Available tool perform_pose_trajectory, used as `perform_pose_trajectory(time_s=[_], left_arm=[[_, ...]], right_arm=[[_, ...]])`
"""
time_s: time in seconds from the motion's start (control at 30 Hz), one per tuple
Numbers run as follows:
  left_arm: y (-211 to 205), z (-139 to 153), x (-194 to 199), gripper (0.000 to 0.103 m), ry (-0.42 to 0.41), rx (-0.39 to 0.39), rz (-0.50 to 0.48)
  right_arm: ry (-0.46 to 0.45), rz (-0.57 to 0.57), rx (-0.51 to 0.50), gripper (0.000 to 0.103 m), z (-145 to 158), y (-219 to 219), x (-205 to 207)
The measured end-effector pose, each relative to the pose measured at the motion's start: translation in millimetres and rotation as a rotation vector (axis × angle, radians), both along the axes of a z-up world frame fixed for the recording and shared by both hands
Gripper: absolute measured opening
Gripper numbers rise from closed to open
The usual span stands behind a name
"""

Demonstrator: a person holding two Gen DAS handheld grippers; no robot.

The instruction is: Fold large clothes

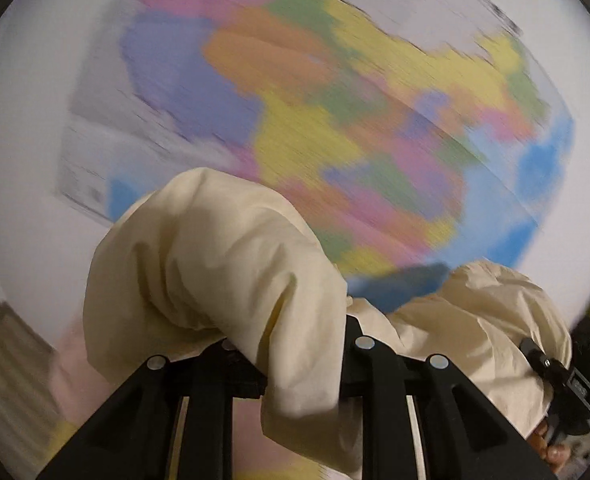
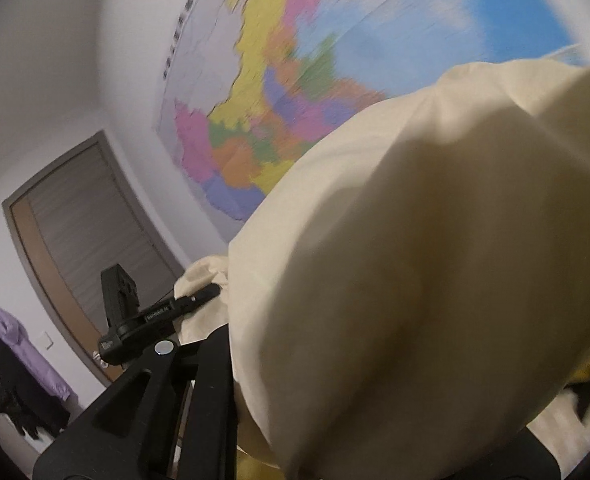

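A cream garment (image 1: 215, 264) is lifted in the air in front of a wall. In the left wrist view it bulges over my left gripper (image 1: 301, 356), which is shut on a fold that runs down between its fingers. A second bunch of the same cloth (image 1: 483, 320) hangs at the right, where my right gripper (image 1: 563, 372) shows with a person's fingertips (image 1: 551, 448) under it. In the right wrist view the garment (image 2: 435, 260) drapes over my right gripper (image 2: 291, 364) and hides one finger; the jaws are shut on the cloth. My left gripper (image 2: 183, 304) shows beside it, clamped on a cloth corner.
A large coloured wall map (image 1: 335, 100) fills the background, blurred by motion. A grey-framed door (image 2: 83, 232) stands to the left, with purple and dark clothes (image 2: 23, 364) hanging beside it. Pink fabric (image 1: 75, 380) lies below at the left, yellow fabric (image 2: 587, 372) at the lower right.
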State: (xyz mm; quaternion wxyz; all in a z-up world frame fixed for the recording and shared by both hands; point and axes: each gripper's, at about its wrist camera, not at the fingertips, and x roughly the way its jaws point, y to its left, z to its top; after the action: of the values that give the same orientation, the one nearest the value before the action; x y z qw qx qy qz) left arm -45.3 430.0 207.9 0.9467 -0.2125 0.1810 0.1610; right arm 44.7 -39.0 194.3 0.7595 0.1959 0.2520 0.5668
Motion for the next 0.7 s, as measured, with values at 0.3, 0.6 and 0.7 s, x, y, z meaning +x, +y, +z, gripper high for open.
perform_pose_trajectory(time_s=[0.3, 0.6, 0.7], left_arm=[[164, -43, -11, 0.019, 0.019, -0.045, 0.307], [244, -223, -39, 0.028, 0.262, -0.247, 0.410], [242, -225, -46, 0.033, 0.275, -0.225, 0.402]], right_arm=[[0.017, 0.142, -0.039, 0.015, -61, 185, 13], [0.354, 0.312, -0.325, 0.038, -222, 230, -5], [0.386, 0.332, -0.322, 0.052, -219, 213, -6]])
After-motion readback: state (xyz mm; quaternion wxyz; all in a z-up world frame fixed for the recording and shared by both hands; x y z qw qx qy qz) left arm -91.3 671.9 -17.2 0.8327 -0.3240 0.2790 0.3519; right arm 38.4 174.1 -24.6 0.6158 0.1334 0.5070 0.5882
